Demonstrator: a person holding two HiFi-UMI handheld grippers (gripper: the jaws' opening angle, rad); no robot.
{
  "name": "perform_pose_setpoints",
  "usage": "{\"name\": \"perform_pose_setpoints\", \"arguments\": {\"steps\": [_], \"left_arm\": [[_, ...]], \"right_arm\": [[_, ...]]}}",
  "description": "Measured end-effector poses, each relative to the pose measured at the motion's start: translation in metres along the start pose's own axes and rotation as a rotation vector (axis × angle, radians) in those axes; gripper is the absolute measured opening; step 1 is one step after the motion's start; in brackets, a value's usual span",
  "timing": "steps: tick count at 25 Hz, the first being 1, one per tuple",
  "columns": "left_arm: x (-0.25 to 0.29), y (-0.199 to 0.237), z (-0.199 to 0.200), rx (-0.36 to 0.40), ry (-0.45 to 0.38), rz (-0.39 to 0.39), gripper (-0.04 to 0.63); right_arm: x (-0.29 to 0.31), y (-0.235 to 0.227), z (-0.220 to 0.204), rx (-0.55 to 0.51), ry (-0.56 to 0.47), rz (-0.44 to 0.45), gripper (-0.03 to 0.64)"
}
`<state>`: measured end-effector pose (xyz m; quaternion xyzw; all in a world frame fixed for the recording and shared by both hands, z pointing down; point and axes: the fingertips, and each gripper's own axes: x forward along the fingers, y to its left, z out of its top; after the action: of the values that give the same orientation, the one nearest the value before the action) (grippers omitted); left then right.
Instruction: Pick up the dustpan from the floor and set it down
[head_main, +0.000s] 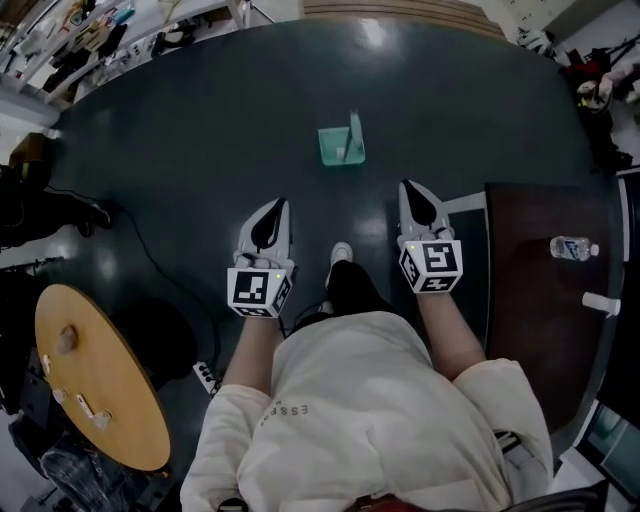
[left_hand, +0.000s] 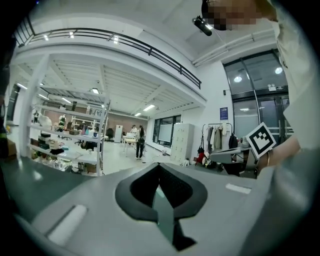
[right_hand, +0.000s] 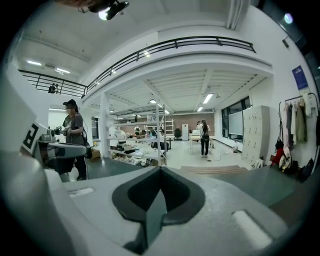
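A green dustpan (head_main: 342, 143) with an upright handle stands on the dark floor in the head view, ahead of both hands. My left gripper (head_main: 278, 204) is held out low and to the left of it, well short of it. My right gripper (head_main: 408, 187) is level with the left one, to the dustpan's lower right. Both point forward across the room with nothing in them. In the left gripper view the left gripper (left_hand: 159, 167) has its jaws meeting at the tip. The right gripper (right_hand: 160, 170) looks the same in its own view. Neither gripper view shows the dustpan.
A dark table (head_main: 540, 300) at the right carries a water bottle (head_main: 573, 246) and a white object (head_main: 600, 302). A round wooden table (head_main: 95, 380) stands at the lower left. A cable (head_main: 150, 260) and a power strip (head_main: 207, 377) lie on the floor. My shoe (head_main: 341, 254) is between the grippers.
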<state>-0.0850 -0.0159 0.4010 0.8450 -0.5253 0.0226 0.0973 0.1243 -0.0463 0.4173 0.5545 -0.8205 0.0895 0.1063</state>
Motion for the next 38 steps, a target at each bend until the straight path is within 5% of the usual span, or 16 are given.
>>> {"name": "perform_pose_setpoints", "arguments": {"steps": [14,20,38], "left_arm": [[-0.146,-0.1,0.0,0.017,-0.041,-0.041,0.005],[-0.161,-0.141,0.005,0.004,-0.052,-0.087,0.006],[-0.181,-0.208,0.004,0.01,-0.081,-0.026,0.005]], "right_arm": [[-0.168,0.059,-0.011,-0.007,-0.053,-0.014,-0.014],[-0.204,0.058,-0.029,0.045,-0.005,0.003,-0.014],[-0.268,0.04,-0.028,-0.056,-0.022,0.076,-0.011]]}}
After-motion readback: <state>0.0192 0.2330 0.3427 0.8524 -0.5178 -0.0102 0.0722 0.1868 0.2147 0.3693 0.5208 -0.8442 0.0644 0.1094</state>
